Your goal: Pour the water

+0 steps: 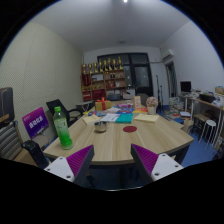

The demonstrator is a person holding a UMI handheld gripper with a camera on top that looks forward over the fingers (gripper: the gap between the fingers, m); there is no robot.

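Observation:
A green bottle (63, 128) with a white cap stands upright near the left end of the long wooden table (105, 140). A small grey cup (100, 126) sits near the table's middle, with a round pink coaster-like disc (129, 129) to its right. My gripper (112, 160) hovers before the table's near edge, well short of the bottle and the cup. Its two fingers with purple pads (79, 159) stand wide apart, with nothing between them.
A purple sign (36, 122) stands left of the bottle. Papers, books and boxes (122, 107) lie at the table's far end. Black chairs (36, 153) stand along the left side, a shelf with trophies (105, 72) at the back wall, and desks (200, 105) at the right.

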